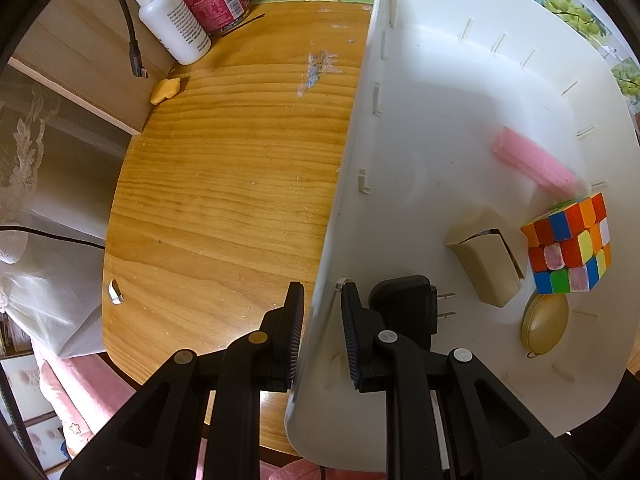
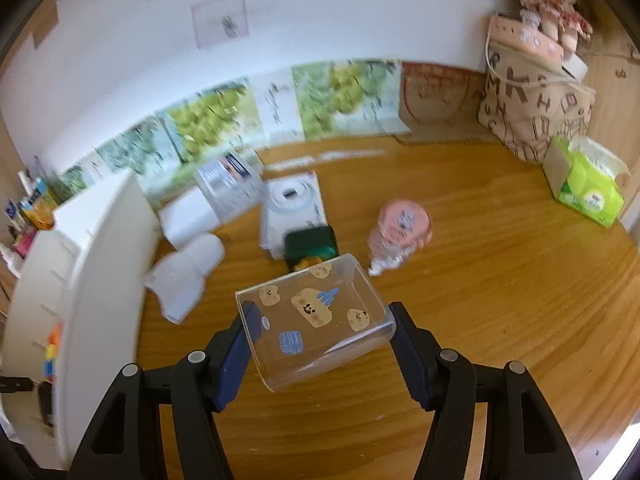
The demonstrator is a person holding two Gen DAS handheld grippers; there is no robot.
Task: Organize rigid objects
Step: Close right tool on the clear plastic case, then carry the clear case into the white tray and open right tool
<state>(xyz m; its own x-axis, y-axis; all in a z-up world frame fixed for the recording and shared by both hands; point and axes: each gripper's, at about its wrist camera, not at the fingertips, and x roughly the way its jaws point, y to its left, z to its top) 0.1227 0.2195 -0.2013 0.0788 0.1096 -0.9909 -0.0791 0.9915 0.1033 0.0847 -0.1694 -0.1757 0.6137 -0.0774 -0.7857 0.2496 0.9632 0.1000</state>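
Note:
My left gripper (image 1: 322, 292) points down and is shut on the side wall of a white plastic bin (image 1: 360, 140), one pad outside and one inside. In the bin lie a pink block (image 1: 534, 162), a colour cube (image 1: 568, 244), a beige case (image 1: 486, 256), a black plug adapter (image 1: 404, 304) and a round gold tin (image 1: 546, 326). My right gripper (image 2: 323, 312) is shut on a clear plastic box with cartoon stickers (image 2: 320, 344), held tilted above the wooden table (image 2: 480, 320). The bin (image 2: 100, 260) stands to its left.
Behind the clear box on the table are a white device (image 2: 290, 208), a dark green item (image 2: 310, 244), a pink-lidded jar (image 2: 402, 228) and a white object (image 2: 188, 276). A green tissue pack (image 2: 588, 184) and brown bag (image 2: 532, 108) sit far right. A white bottle (image 1: 172, 20) and yellow piece (image 1: 165, 90) lie left of the bin.

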